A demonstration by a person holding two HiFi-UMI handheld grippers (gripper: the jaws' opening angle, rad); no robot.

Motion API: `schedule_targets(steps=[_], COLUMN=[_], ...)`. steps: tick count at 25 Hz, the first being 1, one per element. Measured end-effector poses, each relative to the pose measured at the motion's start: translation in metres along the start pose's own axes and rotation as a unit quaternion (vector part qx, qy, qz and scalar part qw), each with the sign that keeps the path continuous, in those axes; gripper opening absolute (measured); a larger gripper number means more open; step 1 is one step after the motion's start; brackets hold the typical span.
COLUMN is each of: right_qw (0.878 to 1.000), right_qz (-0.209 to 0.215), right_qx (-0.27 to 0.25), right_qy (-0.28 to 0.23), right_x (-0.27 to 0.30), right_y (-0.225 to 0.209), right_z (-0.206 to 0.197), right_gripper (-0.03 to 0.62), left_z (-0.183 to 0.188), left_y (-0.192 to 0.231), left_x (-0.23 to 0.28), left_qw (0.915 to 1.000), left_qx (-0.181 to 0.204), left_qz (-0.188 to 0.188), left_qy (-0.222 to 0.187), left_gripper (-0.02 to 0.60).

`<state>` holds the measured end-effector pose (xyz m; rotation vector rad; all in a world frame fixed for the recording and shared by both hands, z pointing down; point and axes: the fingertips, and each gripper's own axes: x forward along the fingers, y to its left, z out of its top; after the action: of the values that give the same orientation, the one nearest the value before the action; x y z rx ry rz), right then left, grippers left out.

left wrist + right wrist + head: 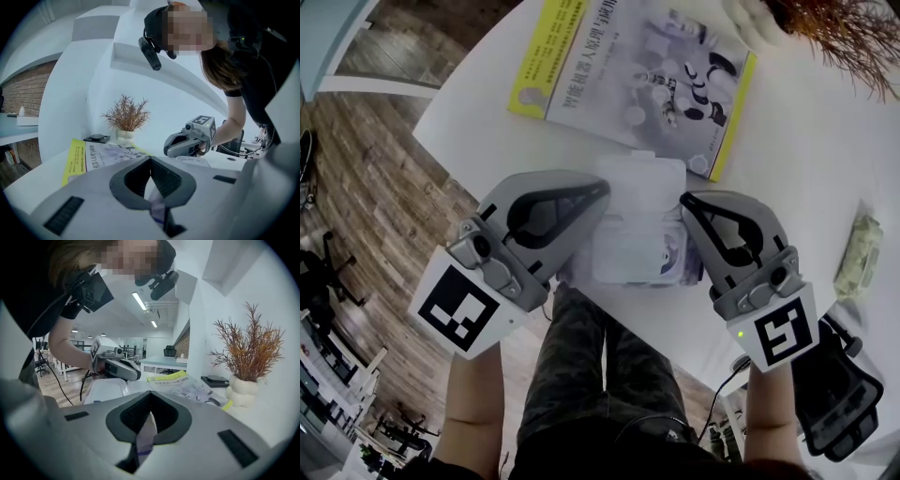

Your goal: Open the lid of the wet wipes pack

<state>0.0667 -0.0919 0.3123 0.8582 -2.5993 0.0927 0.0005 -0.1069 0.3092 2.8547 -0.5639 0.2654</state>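
The wet wipes pack [639, 239], white with a purple-printed end and a white lid on top, lies near the round table's front edge. My left gripper [600, 193] is shut on the pack's left edge; a strip of its film [157, 206] shows pinched between the jaws. My right gripper [687, 202] is shut on the pack's right edge, with film [145, 434] caught between its jaws too. Each gripper view shows the other gripper across the pack: the right gripper [182, 145] and the left gripper [123, 370]. Whether the lid is lifted I cannot tell.
A yellow-edged book [637, 75] lies just behind the pack. A dried plant in a white vase [246, 359] stands at the far right, with a dark coaster [97, 138] near it. A small greenish packet [860, 255] lies right. The table edge [487, 202] curves close on the left.
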Motion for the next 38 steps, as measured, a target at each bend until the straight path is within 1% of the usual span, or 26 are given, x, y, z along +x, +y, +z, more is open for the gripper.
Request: schedule_targets(steps=[5, 8, 16, 23, 26, 30, 38], right_qw=[1.000, 1.000, 0.998, 0.996, 0.995, 0.995, 0.995], right_qz=[0.001, -0.002, -0.057, -0.084, -0.093, -0.098, -0.079], right_qx=[-0.004, -0.007, 0.008, 0.018, 0.022, 0.026, 0.039], right_qy=[0.007, 0.007, -0.007, -0.008, -0.010, -0.012, -0.037], right_x=[0.000, 0.000, -0.004, -0.017, -0.024, -0.033, -0.055], right_y=[0.000, 0.000, -0.009, -0.008, -0.004, 0.007, 0.046], right_z=[-0.001, 0.000, -0.001, -0.001, 0.000, 0.004, 0.026], right_gripper=[0.020, 0.020, 0.020, 0.020, 0.020, 0.020, 0.020], left_z=[-0.001, -0.002, -0.004, -0.004, -0.002, 0.005, 0.025], left_y=[0.001, 0.005, 0.016, 0.010, 0.006, -0.004, -0.043], left_x=[0.001, 0.002, -0.003, -0.014, -0.020, -0.029, -0.042], left_qw=[0.9999, 0.9998, 0.9980, 0.9965, 0.9955, 0.9940, 0.9905], left_qx=[-0.007, -0.005, -0.010, -0.011, -0.013, -0.021, -0.037], left_qz=[0.000, 0.011, 0.061, 0.082, 0.094, 0.105, 0.112], left_qy=[0.009, 0.015, 0.016, 0.008, 0.001, -0.021, -0.070], left_gripper=[0.012, 0.012, 0.012, 0.012, 0.012, 0.012, 0.012])
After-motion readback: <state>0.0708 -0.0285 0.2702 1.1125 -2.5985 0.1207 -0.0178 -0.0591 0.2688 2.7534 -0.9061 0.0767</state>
